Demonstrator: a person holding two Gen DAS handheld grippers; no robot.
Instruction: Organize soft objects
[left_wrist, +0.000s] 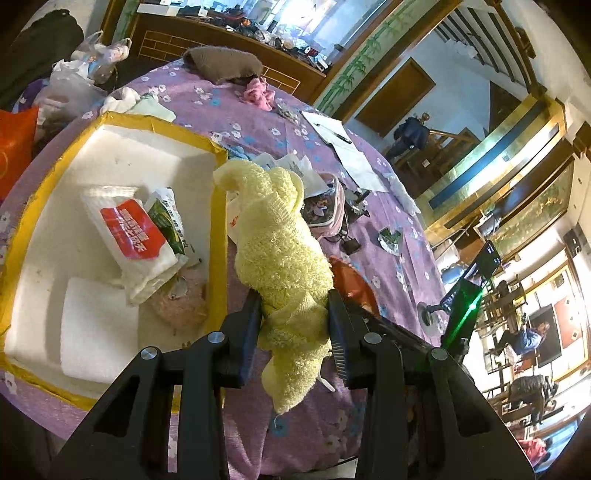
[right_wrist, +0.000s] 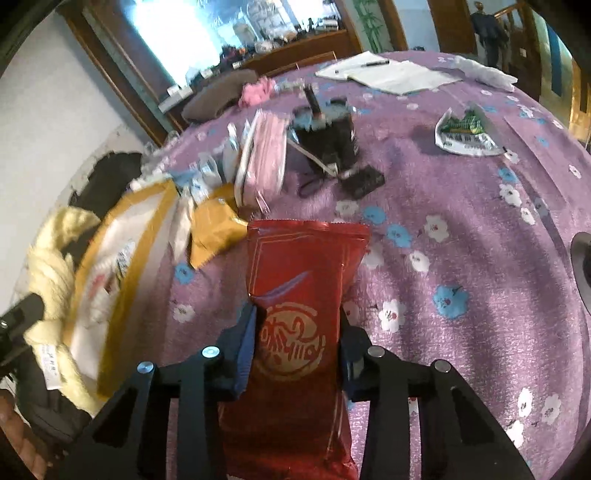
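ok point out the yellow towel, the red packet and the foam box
yellow towel (left_wrist: 284, 254), left wrist view, its bunched middle
red packet (right_wrist: 299, 295), right wrist view, its printed front
foam box (left_wrist: 218, 236), left wrist view, its yellow-taped right rim

In the left wrist view, the foam box (left_wrist: 110, 155) sits on the table (left_wrist: 258, 122) at the left, with a tissue pack (left_wrist: 136, 236) and a foam block (left_wrist: 98, 332) inside it. The towel (left_wrist: 284, 258), held between the left gripper (left_wrist: 293, 317) fingers, hangs just right of the box's right wall. In the right wrist view, the packet (right_wrist: 295, 314) sits in the right gripper (right_wrist: 295, 347), the pouch (right_wrist: 264, 155) beyond it and the papers (right_wrist: 391, 74) at the far side.
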